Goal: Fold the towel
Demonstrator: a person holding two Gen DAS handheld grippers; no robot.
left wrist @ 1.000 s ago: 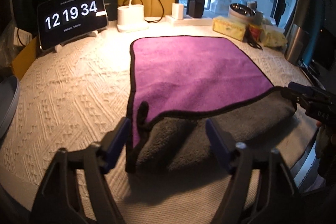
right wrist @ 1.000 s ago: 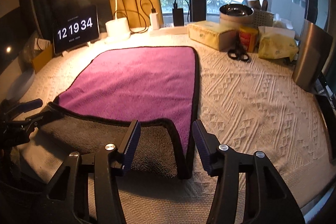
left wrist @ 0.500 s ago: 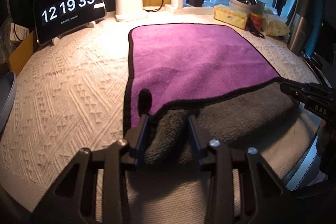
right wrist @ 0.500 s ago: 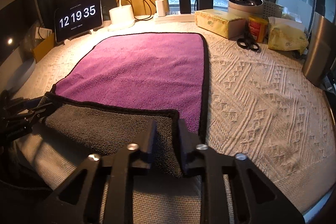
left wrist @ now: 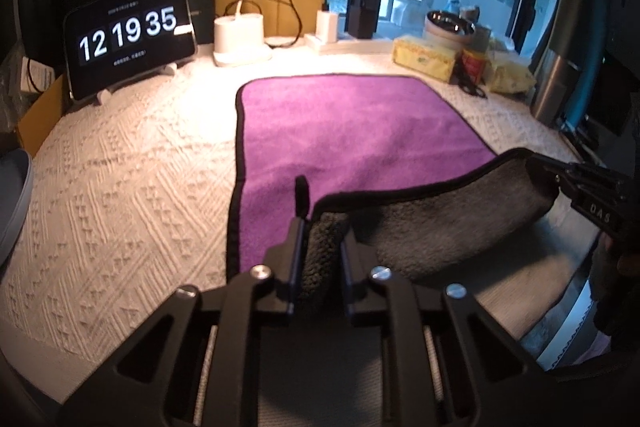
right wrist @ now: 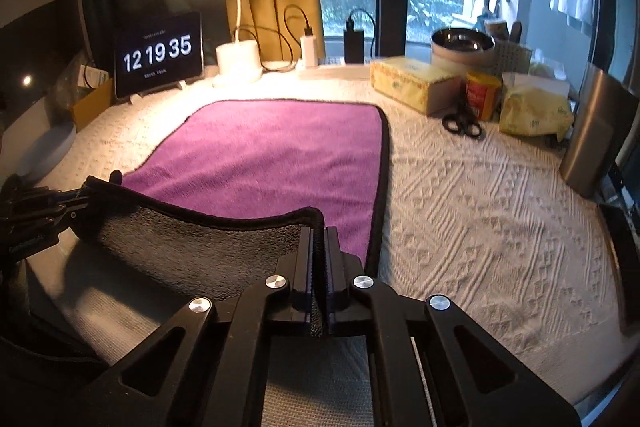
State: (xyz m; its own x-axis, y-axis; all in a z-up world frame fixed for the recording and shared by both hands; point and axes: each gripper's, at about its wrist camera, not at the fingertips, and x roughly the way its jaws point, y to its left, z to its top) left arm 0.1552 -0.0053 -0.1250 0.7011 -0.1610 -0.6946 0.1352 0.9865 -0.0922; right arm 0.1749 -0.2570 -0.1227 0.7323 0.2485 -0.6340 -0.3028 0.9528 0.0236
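A purple towel (left wrist: pixel 352 131) with a black hem and grey underside lies flat on the white knitted table cover; it also shows in the right wrist view (right wrist: pixel 264 163). Its near edge is lifted off the table, grey side (left wrist: pixel 432 223) facing me. My left gripper (left wrist: pixel 322 239) is shut on the near left corner. My right gripper (right wrist: pixel 319 247) is shut on the near right corner. Each gripper shows in the other's view, the right one (left wrist: pixel 576 183) and the left one (right wrist: pixel 52 203), clamped on the hem.
A clock tablet (left wrist: pixel 128 35), a lit desk lamp (left wrist: pixel 240 39) and chargers stand at the back. A tissue box (right wrist: pixel 412 83), metal bowl (right wrist: pixel 460 45), red can, scissors (right wrist: pixel 462 121), yellow bag and a steel container (right wrist: pixel 596 139) are at the right. A grey plate (left wrist: pixel 12 195) is at the left.
Both grippers closed on the near corners of the towel and raised the near edge off the table. The clock went from 12:19:34 to 12:19:35.
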